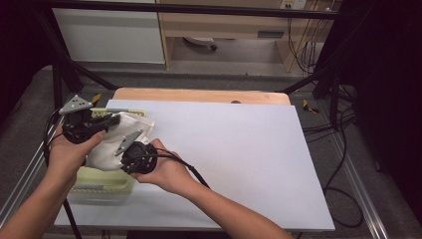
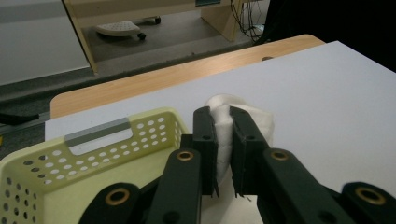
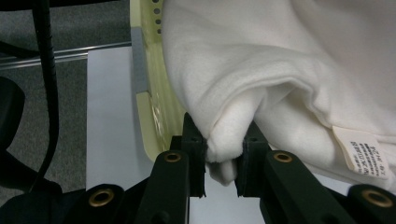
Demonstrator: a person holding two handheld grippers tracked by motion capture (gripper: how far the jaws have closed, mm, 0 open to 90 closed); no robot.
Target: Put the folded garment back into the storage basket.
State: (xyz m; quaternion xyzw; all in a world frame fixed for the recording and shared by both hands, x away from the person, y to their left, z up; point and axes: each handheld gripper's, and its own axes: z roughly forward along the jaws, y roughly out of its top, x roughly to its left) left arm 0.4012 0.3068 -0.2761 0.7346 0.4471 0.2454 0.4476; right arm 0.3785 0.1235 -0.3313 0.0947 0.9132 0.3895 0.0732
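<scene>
1. White fleece cloth (image 1: 117,142), soft, bunched, held over pale yellow perforated basket (image 1: 102,180) at bench (image 1: 239,149) left edge.
2. Left gripper (image 2: 223,140) fingers clamped on cloth fold.
3. Right gripper (image 3: 223,161) fingers clamped on rounded hem; sewn tag (image 3: 362,151) nearby.

White cloth (image 1: 115,142), bunched, label sewn on, held above yellow basket (image 1: 102,180)

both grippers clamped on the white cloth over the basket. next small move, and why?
Probably carry the white fleece cloth sideways toward the bare part of the pale grey table sheet. Left gripper and right gripper each pinch a fold of it, and it hangs partly over the perforated pale yellow plastic basket, so it looks lifted out and ready to spread.
</scene>
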